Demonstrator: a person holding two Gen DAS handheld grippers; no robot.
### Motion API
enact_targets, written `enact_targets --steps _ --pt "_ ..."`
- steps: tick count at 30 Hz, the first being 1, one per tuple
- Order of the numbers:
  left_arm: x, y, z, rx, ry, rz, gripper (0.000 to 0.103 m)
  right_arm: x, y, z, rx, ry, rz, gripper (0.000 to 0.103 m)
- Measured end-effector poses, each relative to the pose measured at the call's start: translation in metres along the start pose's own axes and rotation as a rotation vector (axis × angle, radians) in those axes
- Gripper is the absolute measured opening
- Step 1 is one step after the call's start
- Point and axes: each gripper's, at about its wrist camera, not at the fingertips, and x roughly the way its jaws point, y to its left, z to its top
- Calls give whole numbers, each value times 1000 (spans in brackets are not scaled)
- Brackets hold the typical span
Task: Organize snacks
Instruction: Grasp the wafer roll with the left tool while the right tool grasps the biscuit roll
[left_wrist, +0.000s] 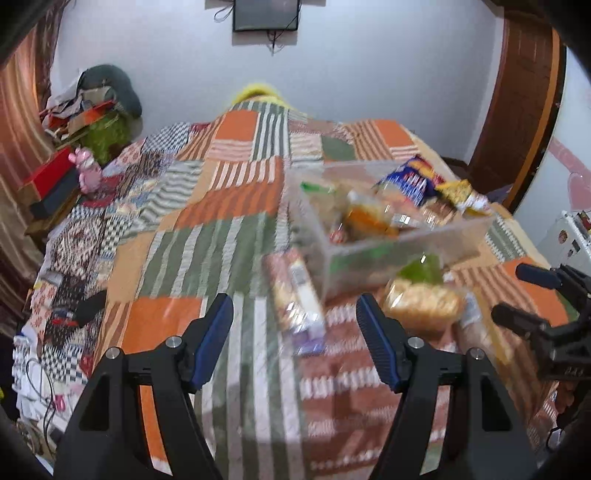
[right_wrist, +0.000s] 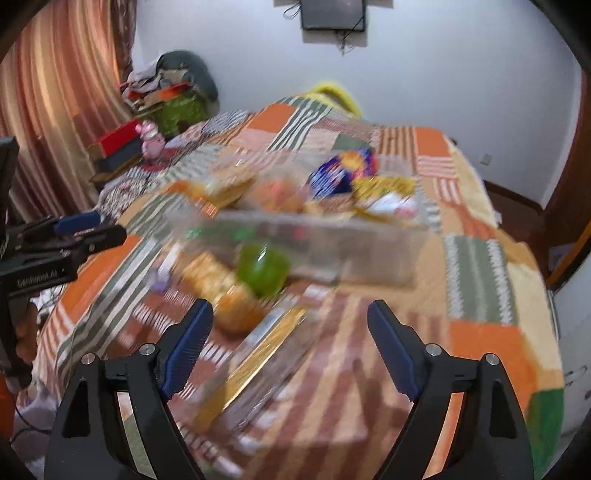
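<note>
A clear plastic bin (left_wrist: 369, 254) stands on the patchwork bedspread (left_wrist: 207, 236) and holds several snack packets, among them a blue one (left_wrist: 410, 181) and a yellow one (left_wrist: 461, 192). In front of it lie a long cracker pack (left_wrist: 295, 302) and a bag of round snacks with a green label (left_wrist: 421, 299). My left gripper (left_wrist: 294, 301) is open, and the cracker pack lies just beyond its tips, untouched. My right gripper (right_wrist: 290, 306) is open over a gold-edged long pack (right_wrist: 266, 350), with its pads clear of it. The bin (right_wrist: 332, 251) and the green-label bag (right_wrist: 236, 291) lie ahead. Both views are blurred.
A red box (left_wrist: 48, 173) and a pink toy (left_wrist: 86, 170) sit at the bed's far left by a pile of clothes (left_wrist: 99, 103). A screen (left_wrist: 266, 14) hangs on the wall. A brown door (left_wrist: 517, 110) and a white appliance (left_wrist: 565, 236) are on the right.
</note>
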Motion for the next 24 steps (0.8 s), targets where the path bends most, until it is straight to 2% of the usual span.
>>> enact_targets --steps 7,10,13,18,22,23,24 --pt "22 9 -28 -16 88 11 69 24 14 -25 -53 76 -38 83" --pt "36 8 -28 -25 105 8 69 22 1 -26 -34 73 -31 81" --pt "50 7 -23 -38 115 1 69 19 -14 -27 -16 68 -63 80" --pt "78 1 -13 -34 136 -9 69 18 -36 -29 23 86 -90 55" --pt "99 -2 -8 -31 160 -3 68 16 -43 -29 45 86 -80 43" --pt "103 -1 -8 -35 169 -7 62 16 -43 -29 47 84 -76 39" --pt "106 0 -9 -40 178 -16 51 16 -43 -28 46 81 -73 38"
